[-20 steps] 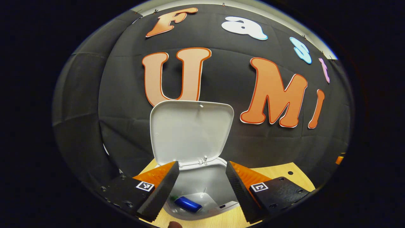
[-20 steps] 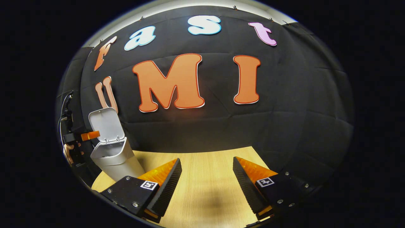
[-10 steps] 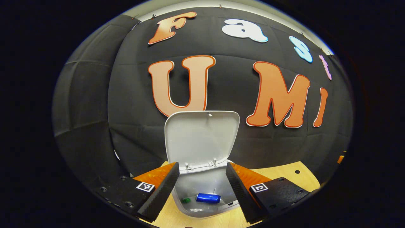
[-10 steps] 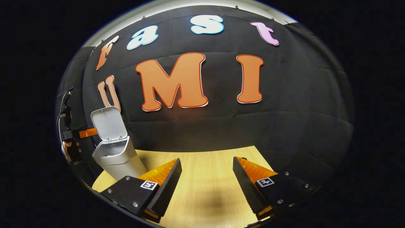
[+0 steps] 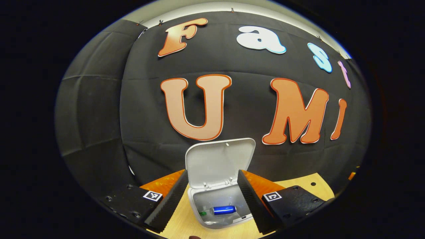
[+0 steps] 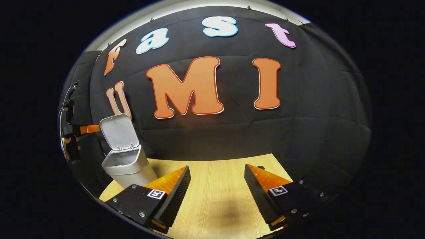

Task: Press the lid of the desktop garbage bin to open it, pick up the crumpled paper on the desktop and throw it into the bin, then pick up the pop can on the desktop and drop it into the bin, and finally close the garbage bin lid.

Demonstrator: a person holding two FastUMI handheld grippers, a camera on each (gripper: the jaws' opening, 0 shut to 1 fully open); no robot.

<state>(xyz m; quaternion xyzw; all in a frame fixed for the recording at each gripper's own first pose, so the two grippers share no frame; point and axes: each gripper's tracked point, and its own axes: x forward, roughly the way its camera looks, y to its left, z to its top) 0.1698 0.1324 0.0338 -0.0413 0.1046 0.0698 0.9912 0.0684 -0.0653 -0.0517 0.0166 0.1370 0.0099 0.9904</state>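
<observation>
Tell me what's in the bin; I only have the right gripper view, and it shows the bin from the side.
Observer: A blue pop can lies on its side at the bottom of the bin.
Operator: Report anything beside it.
Observer: A small green item sits left of the can in the left gripper view; I cannot tell what it is.
Operator: Give me the left hand-held gripper's state.
Observer: The left hand-held gripper is open and empty, its fingers framing the bin's mouth.

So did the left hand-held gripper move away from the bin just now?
Yes. In the right gripper view, the left hand-held gripper has risen and pulled back: it now sits beside the top of the open lid, not near its hinge.
</observation>
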